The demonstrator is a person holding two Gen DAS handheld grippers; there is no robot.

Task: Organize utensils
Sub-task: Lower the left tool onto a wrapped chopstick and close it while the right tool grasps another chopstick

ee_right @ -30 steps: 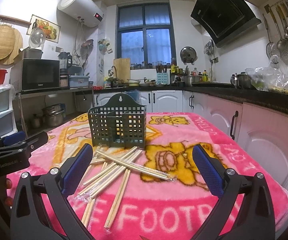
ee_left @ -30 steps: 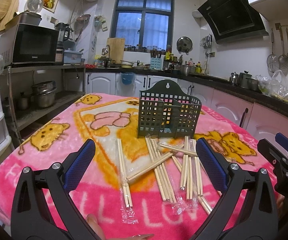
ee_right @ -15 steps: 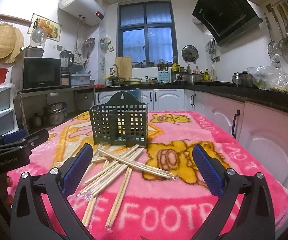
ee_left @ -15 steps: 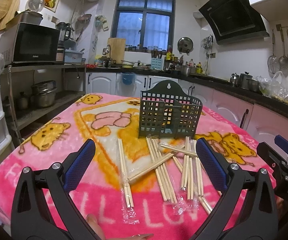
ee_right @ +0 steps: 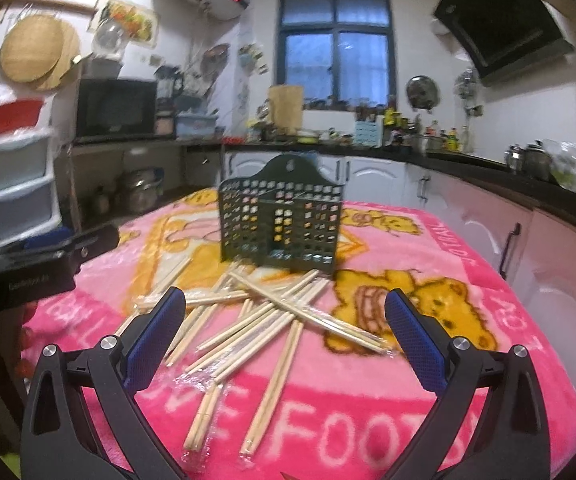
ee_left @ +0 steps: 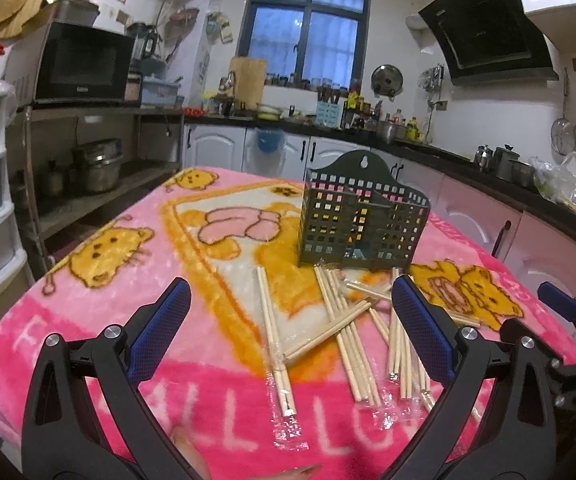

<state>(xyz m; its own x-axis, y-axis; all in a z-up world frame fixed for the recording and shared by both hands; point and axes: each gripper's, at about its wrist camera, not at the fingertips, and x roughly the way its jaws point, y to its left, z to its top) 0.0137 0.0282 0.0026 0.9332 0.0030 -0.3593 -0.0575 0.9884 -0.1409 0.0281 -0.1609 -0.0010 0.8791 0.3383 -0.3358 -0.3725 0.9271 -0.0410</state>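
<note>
Left wrist view: both grippers spread, empty — chopsticks lie flat, mostly pointing toward the holder.

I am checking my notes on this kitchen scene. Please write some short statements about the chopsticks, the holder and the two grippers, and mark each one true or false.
1. The green holder stands upright on the pink blanket. True.
2. The wrapped chopsticks already stand inside the holder. False: they lie scattered on the blanket in front of it.
3. The left gripper is open and holds nothing. True.
4. The right gripper is shut on one chopstick pair. False: it is open and empty.
5. Some chopstick pairs lie crossed over others. True.
</note>
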